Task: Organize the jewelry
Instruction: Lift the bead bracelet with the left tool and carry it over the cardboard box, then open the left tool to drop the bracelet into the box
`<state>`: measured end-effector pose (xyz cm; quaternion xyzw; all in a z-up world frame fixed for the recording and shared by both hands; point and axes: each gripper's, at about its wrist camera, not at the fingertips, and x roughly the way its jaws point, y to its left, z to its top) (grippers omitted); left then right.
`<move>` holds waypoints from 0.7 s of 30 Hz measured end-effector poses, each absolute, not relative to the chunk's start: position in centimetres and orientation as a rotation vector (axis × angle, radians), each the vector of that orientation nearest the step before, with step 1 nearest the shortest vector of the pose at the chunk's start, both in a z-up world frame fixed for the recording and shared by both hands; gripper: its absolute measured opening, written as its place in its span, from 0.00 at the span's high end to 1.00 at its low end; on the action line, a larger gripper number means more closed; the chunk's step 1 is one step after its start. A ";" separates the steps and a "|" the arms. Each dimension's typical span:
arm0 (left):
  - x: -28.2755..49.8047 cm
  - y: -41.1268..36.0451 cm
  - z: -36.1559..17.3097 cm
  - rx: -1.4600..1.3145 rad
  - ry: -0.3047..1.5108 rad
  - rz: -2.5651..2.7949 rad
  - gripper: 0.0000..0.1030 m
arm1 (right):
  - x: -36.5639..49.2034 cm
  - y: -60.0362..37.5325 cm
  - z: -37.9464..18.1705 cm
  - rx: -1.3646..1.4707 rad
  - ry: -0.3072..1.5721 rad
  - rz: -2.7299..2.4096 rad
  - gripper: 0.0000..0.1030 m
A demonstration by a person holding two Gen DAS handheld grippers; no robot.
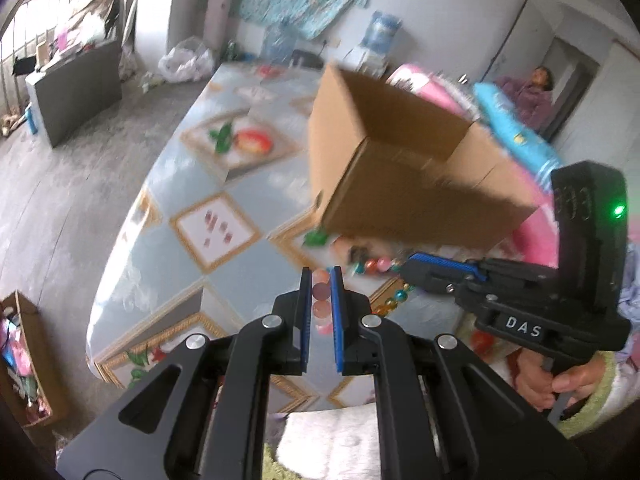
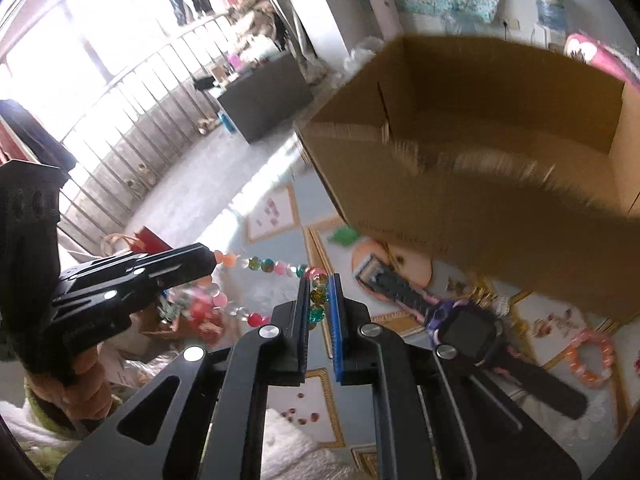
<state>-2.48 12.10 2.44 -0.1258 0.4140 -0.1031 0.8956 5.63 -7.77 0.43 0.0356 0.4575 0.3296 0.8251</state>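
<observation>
Only the right wrist view shows the watch [image 2: 460, 320].

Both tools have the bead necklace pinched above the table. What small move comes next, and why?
Probably carry the bead necklace up and over the rim of the open cardboard box. The left tool and right tool each clamp beads, the strand hangs between them, and the box stands just behind.

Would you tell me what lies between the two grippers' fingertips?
In the right wrist view, a bead necklace spans from the left gripper to the right gripper; both grip it.
</observation>
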 end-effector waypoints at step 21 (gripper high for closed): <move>22.5 3.2 6.3 -0.020 1.000 -0.305 0.92 | 30.1 -12.6 1.1 0.271 1.306 0.610 0.91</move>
